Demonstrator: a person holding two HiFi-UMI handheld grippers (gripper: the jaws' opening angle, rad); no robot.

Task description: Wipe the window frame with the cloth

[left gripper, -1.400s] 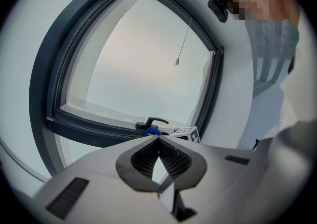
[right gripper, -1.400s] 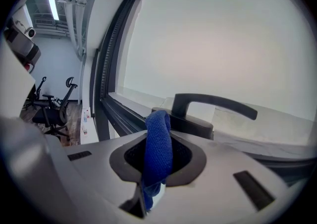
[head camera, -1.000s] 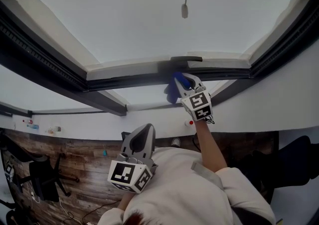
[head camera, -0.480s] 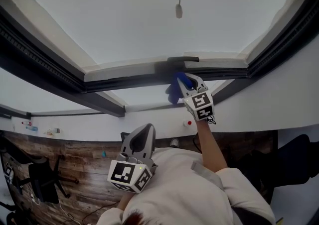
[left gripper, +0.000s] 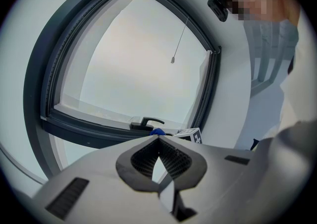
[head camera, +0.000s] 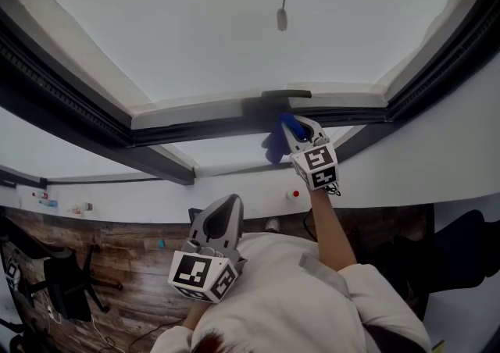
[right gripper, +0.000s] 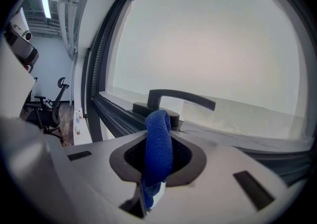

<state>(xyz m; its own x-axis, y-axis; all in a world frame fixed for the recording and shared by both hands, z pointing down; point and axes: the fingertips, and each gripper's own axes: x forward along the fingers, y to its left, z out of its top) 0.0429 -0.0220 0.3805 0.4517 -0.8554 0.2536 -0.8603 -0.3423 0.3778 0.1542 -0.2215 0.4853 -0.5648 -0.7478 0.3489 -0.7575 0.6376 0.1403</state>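
Right fingers: pressed together on a fold of the blue cloth (right gripper: pixel 158 141), which stands up between them and hangs down behind.
Right gripper (head camera: pixel 295 134): raised high on an outstretched arm, pointing up and to the far left at the window's lower rail; marker cube (head camera: pixel 316 165) on its near end.
Cloth position: top edge up at the base of the window handle (right gripper: pixel 181 99), on the dark rail; loose end dangling to the left of the gripper in the head view; actual contact with the rail not clear.
Left fingers: tips meeting, nothing between them, only a narrow slot lower down.
Left gripper (left gripper: pixel 158 139): held low and near, close to the chest, aimed up toward the window, well apart from the right one.
Window frame (head camera: pixel 195 129): dark, ridged rail running left to right, with dark side posts rising at both edges.
Glass (head camera: pixel 234 23): pale and bright, filling the space above the rail.
Pull cord (head camera: pixel 282 19): thin line with a small weight, hanging in front of the glass above the handle.
Person: white sleeve (head camera: pixel 297 297) at the near edge.
Floor (head camera: pixel 117 265): dark wood planks, near left, with a black chair (head camera: pixel 70 281) on it.
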